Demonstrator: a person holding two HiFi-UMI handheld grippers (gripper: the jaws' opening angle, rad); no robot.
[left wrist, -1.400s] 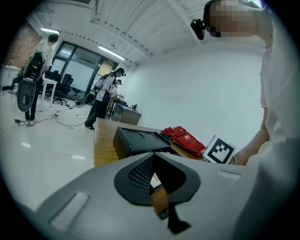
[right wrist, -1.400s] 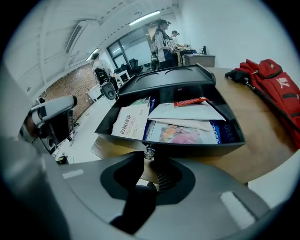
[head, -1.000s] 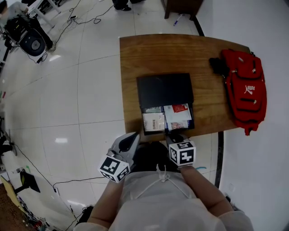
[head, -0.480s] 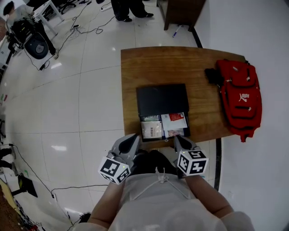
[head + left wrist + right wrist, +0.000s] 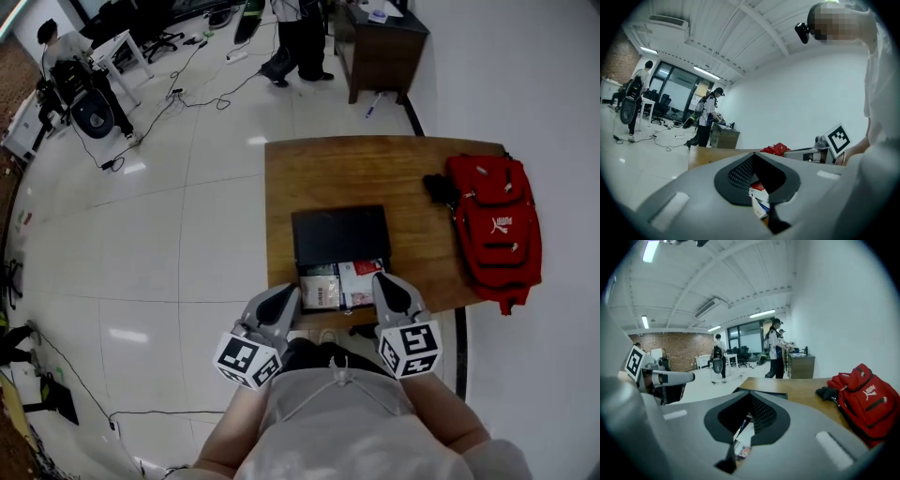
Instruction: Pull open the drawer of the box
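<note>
From where I stand, the pulling looks as good as done: the flat black rectangular box (image 5: 340,234) lies near the front edge of the brown wooden table (image 5: 309,178), and its shallow drawer (image 5: 301,284) sticks out toward the person, its inside open to view. In the drawer lie flat printed things side by side, a white paper booklet (image 5: 321,284) on the left and a pale packet with a red patch (image 5: 362,278) on the right, with what may be more sheets beneath them; I cannot read any of them. The grey left gripper (image 5: 287,296) hangs just off the table's front edge, clear of the drawer, its jaws clenched together on nothing. The grey right gripper (image 5: 383,280) sits at the drawer's right front corner, its jaws likewise pressed together and empty; whether its tip touches the drawer front I cannot tell from above. If the drawer is meant to come out further, I would judge the next move needs a jaw hooked over the front lip and a straight pull toward the body, so the light box does not slide along. A bright red fabric backpack (image 5: 492,230) lies well apart on the right.
</note>
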